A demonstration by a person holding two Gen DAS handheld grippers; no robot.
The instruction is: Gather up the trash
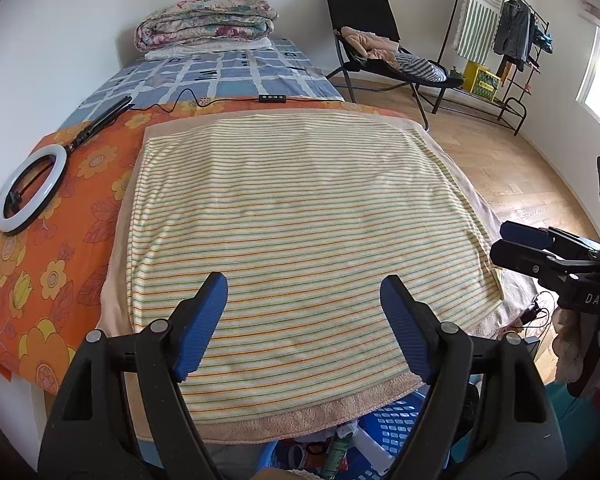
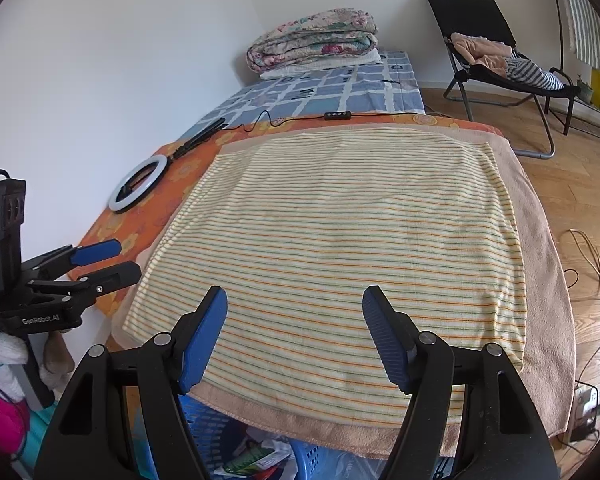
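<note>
My left gripper [image 1: 304,292] is open and empty above the near part of a striped yellow towel [image 1: 300,220] spread on the bed. My right gripper [image 2: 296,304] is open and empty over the same towel [image 2: 340,232]. A blue plastic basket [image 1: 396,428] stands below the bed's near edge, with wrappers and other trash [image 1: 336,452] in it. The basket [image 2: 204,420] and trash [image 2: 256,460] also show in the right wrist view. Each gripper shows at the side of the other's view, the right one [image 1: 508,248] and the left one [image 2: 120,256]. No loose trash shows on the towel.
A ring light [image 1: 32,188] with its cable and remote [image 1: 273,98] lies on the orange flowered sheet at the left. Folded quilts [image 1: 208,20] lie at the bed's far end. A black chair with clothes [image 1: 380,52] and a clothes rack [image 1: 500,40] stand on the wooden floor at the right.
</note>
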